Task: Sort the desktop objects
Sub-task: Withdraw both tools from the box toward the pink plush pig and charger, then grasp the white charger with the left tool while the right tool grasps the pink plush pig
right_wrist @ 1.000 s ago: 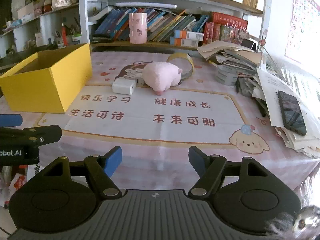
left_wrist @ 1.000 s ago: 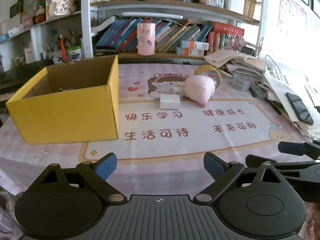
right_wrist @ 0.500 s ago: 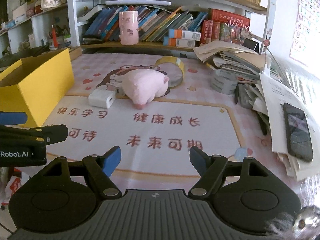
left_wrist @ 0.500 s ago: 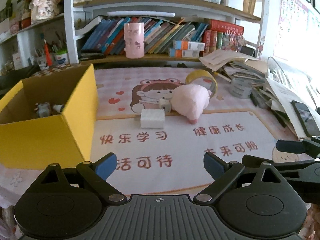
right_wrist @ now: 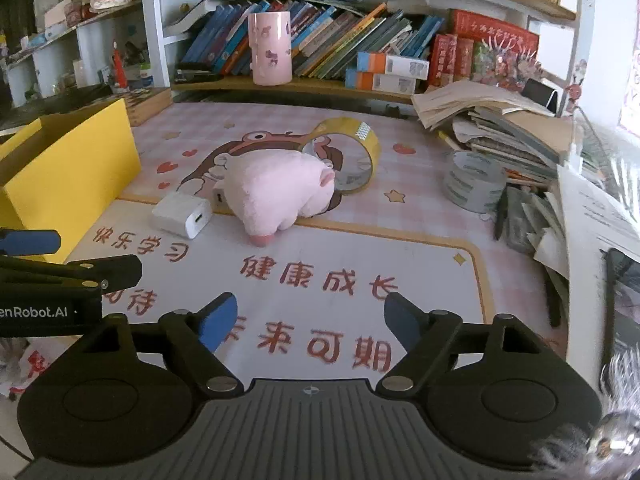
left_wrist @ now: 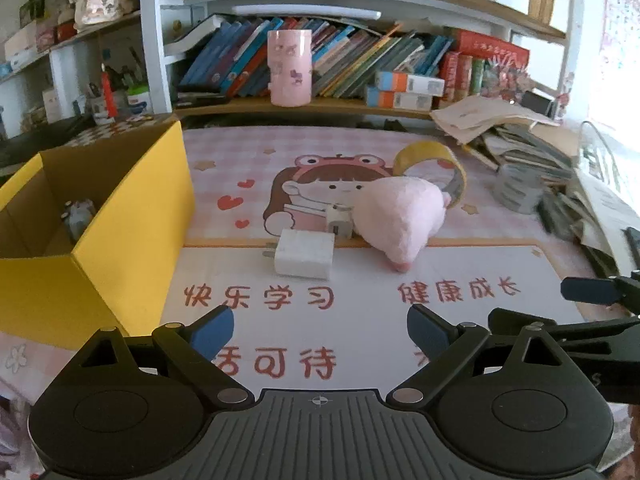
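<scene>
A pink plush toy (left_wrist: 400, 220) (right_wrist: 280, 196) lies mid-mat, with a white charger block (left_wrist: 305, 254) (right_wrist: 182, 216) to its left and a smaller white plug (left_wrist: 339, 220) tucked between them. A yellow tape roll (left_wrist: 432, 164) (right_wrist: 352, 148) leans behind the plush. The yellow cardboard box (left_wrist: 132, 240) (right_wrist: 72, 176) stands at the left with small items inside. My left gripper (left_wrist: 320, 330) is open over the mat's near part, short of the charger. My right gripper (right_wrist: 310, 318) is empty too, its jaws opening, short of the plush.
A grey tape roll (right_wrist: 474, 182) sits right of the mat beside piled papers and books (right_wrist: 512, 128). A phone (right_wrist: 624, 300) lies on papers at the far right. A pink cup (left_wrist: 290, 68) stands on the book-filled shelf behind.
Both grippers have advanced over the mat toward the plush and charger, which now look larger and nearer. The box has slid toward the left edge of both views. The right jaws stand wider.
</scene>
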Available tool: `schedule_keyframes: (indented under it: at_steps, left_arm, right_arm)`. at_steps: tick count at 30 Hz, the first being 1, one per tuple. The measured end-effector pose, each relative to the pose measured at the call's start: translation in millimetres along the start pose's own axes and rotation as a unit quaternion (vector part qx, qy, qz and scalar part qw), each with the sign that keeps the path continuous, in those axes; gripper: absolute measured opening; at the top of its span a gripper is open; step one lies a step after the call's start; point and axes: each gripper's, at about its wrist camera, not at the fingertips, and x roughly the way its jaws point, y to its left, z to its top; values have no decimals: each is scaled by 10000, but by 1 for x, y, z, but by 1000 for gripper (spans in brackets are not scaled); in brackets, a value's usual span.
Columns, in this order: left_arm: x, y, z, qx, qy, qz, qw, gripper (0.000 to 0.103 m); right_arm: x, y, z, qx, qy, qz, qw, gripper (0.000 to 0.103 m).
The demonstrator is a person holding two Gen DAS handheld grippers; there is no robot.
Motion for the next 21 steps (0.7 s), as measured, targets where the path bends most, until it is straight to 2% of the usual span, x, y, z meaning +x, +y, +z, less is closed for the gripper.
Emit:
schedule_keyframes:
  at_steps: [12,15,21]
  left_arm:
    - [25,2,21,-190,126,513,9984,96]
    - [32,3,22,-203,216,616,9977,96]
    - [41,3,26,-150,382,752,9963,96]
  right_arm:
    - [64,-10,43,-161,250,458,9985,91]
    - [80,-3,52,-406,285,573,9971,98]
    - [113,9,71,-1041,231,657,9921,101]
